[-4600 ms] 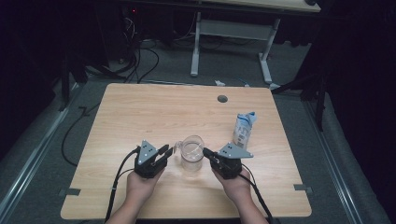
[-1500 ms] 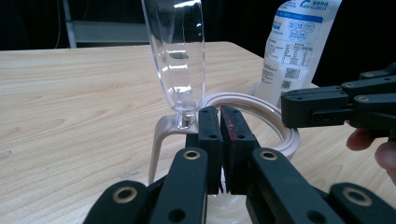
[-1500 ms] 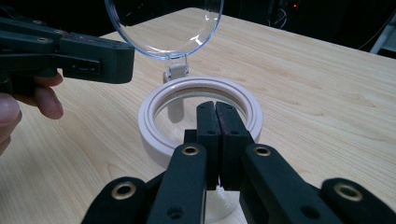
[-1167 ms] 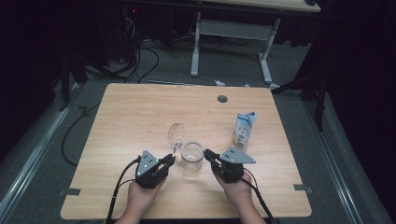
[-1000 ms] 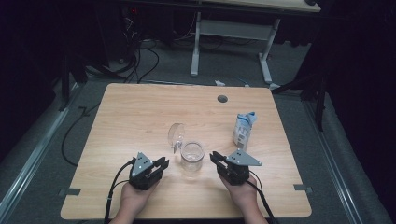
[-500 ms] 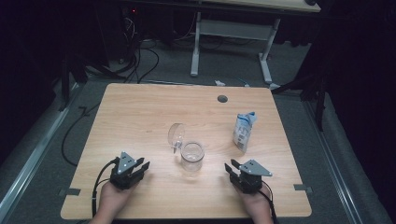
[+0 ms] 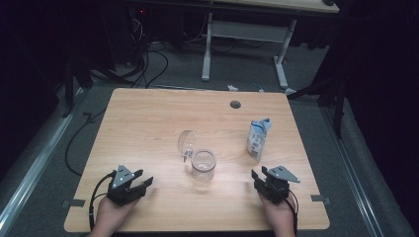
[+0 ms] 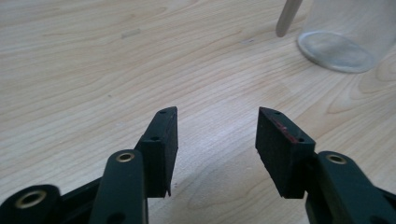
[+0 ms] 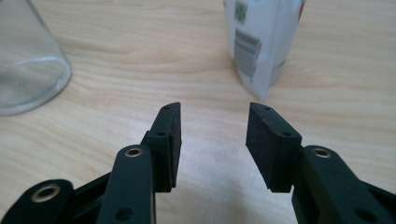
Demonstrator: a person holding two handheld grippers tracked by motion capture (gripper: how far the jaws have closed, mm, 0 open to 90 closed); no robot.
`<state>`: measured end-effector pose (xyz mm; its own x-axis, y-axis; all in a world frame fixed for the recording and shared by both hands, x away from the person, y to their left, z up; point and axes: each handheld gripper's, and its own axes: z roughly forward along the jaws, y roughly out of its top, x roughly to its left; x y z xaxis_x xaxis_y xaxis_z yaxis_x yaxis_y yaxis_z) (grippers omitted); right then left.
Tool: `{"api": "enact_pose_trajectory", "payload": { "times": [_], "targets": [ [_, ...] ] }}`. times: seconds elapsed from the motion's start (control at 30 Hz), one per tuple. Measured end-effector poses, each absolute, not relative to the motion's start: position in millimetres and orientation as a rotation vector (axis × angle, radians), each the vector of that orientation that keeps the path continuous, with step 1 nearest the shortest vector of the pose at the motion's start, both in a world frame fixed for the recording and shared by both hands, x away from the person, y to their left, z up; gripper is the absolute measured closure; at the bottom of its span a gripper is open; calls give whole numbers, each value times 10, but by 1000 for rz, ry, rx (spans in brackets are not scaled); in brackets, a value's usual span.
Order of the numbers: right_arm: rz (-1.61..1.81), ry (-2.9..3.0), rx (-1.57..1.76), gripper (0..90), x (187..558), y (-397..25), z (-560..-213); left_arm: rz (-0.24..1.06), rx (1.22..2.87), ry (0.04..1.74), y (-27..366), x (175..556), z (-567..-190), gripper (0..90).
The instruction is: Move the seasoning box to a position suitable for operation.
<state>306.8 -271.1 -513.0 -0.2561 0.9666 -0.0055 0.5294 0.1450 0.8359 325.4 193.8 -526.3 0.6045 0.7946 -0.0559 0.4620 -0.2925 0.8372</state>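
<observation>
A clear glass jar point(image 7: 203, 167) stands upright in the middle of the wooden table point(image 7: 148, 123), its hinged lid point(image 7: 186, 144) swung open to the back left. A white and blue carton point(image 7: 258, 138) stands to its right. My left gripper point(image 7: 144, 184) rests open near the front left edge, well short of the jar point(image 8: 343, 32). My right gripper point(image 7: 256, 177) sits open at the front right, with the carton point(image 9: 261, 39) ahead of it and the jar point(image 9: 28, 60) off to its left. Nothing lies between either pair of jaws point(image 8: 215, 140) point(image 9: 212, 140).
A round cable hole point(image 7: 235, 104) sits near the table's back edge. Tape marks point(image 7: 73, 203) point(image 7: 319, 199) lie at the front corners. Behind the table stands another desk's white frame point(image 7: 242, 44), with cables point(image 7: 148, 59) on the grey floor.
Both grippers have drawn back from beside the jar toward the front corners of the table. The jar's lid, shut in the oldest frame, now stands open.
</observation>
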Motion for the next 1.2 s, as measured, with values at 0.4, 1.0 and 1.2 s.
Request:
{"api": "enact_pose_trajectory", "payload": {
  "times": [0.4,1.0,1.2],
  "targets": [
    [986,1800,1439,499,3426,-2816,-4949,456,1939,921,1831,3179,-5244,472],
    [1019,1748,1460,374,3809,-2837,-4729,457,1925,936,1849,3186,-5261,472],
    [996,1741,1477,389,3890,-2835,-4740,454,1937,928,1849,3191,-5273,469]
  ]
}}
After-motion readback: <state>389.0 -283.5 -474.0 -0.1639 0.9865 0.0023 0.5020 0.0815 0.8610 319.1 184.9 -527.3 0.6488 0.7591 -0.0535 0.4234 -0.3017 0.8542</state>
